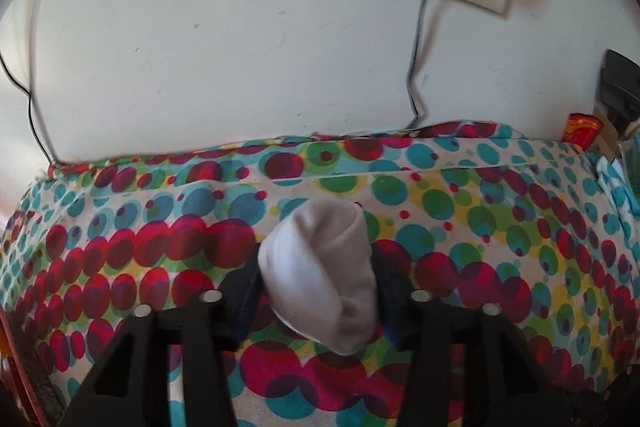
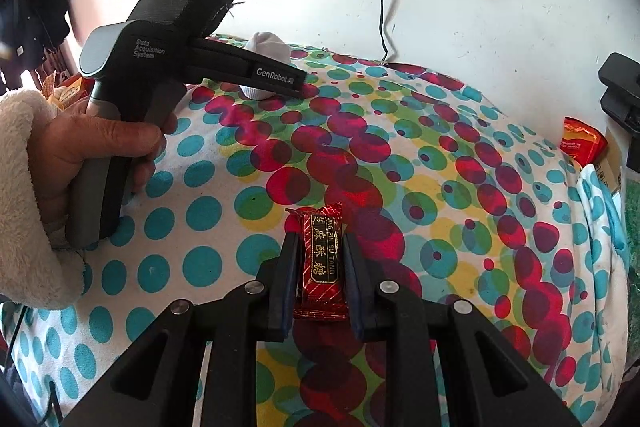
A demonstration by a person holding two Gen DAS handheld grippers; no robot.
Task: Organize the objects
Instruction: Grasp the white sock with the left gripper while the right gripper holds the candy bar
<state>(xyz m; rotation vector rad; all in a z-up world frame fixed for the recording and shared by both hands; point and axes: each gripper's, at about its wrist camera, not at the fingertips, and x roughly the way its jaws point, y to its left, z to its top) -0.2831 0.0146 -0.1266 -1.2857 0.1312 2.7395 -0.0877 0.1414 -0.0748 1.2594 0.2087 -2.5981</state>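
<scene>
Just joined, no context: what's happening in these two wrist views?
A person works over a polka-dot cloth with a handheld gripper in each hand. The left gripper has a rolled white sock between its fingers, pads against its sides, near the wall. The right gripper is shut on a red wrapped candy, held just above the cloth. More red snack packets lie at the cloth's far right edge.

white sock (image 1: 320, 267), red candy wrapper (image 2: 320, 263), polka-dot cloth (image 2: 440, 167)
</scene>
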